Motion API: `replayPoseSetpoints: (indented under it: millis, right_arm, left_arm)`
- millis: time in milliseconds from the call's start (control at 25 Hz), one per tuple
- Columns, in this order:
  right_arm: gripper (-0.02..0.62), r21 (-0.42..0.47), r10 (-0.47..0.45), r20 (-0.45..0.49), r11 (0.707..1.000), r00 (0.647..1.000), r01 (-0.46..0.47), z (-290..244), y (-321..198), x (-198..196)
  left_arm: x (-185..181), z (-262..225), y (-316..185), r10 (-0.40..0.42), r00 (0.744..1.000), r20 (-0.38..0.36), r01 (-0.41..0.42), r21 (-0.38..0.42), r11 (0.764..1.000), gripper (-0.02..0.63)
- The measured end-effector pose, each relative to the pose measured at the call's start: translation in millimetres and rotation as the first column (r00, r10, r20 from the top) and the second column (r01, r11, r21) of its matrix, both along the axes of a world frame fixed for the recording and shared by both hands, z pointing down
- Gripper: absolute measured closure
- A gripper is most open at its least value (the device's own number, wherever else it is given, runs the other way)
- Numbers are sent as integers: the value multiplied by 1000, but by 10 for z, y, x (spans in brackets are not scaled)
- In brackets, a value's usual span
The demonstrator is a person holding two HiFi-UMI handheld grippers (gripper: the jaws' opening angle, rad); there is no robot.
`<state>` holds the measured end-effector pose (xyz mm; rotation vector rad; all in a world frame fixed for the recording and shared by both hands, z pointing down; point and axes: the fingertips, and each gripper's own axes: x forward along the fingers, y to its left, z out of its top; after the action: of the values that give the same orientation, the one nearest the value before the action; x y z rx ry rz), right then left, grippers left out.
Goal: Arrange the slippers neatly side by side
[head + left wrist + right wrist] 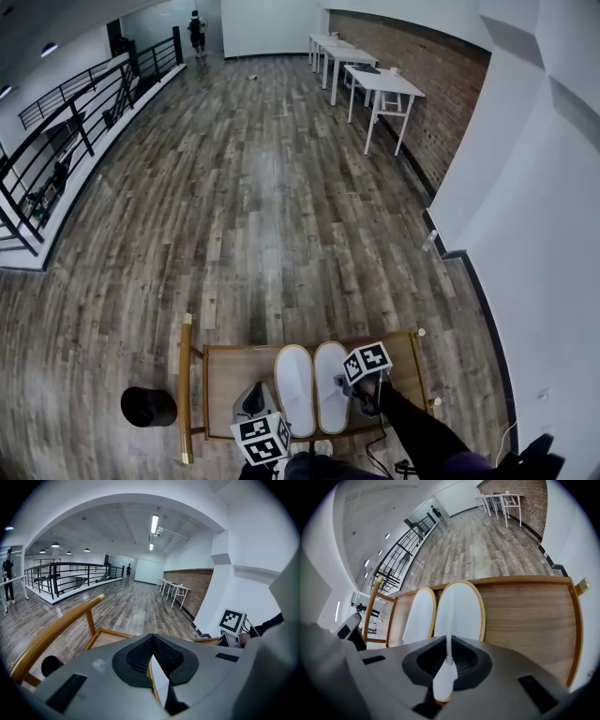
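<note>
Left slipper [293, 384] and right slipper [330, 380] side by side on table [225, 370], close together. My right gripper [446, 667] clamps right slipper heel; my left gripper [157, 677] clamps left slipper rim. Likely only release left.

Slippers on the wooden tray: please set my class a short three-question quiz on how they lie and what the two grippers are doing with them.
1. True or false: the left slipper and the right slipper lie crosswise, one on top of the other.
2. What is the right gripper clamped on? A the left slipper; B the right slipper's edge; C nothing.
3. Short answer: what sits between the jaws of the left gripper?

Key: 1 false, they lie flat side by side; 2 B; 3 the left slipper's edge.
</note>
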<state>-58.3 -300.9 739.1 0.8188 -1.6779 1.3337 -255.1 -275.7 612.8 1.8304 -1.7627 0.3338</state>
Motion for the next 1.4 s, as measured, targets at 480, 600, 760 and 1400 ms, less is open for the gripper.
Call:
replayPoseSetpoints:
  millis: [480,600,760,1400]
  right_arm:
    - [545,1,-35,73,999,997,35,-103,49,-1]
    - [545,39,-46,62,998,997,43,-171,26,43]
    - [545,159,24,117,986,993,-43,-475,-84,148]
    - [598,650,113,140,739,984,-178,-1543,164,-75]
  left_arm:
    - [99,-29,-35,18,1000,-3,-18,4,1000,606]
    - [122,-33,-42,23,1000,-5,-23,8,1000,606]
    - [196,-41,-78,34,999,-10,-34,10,999,606]
    - [597,-247,38,136,991,6,-136,53,989,606]
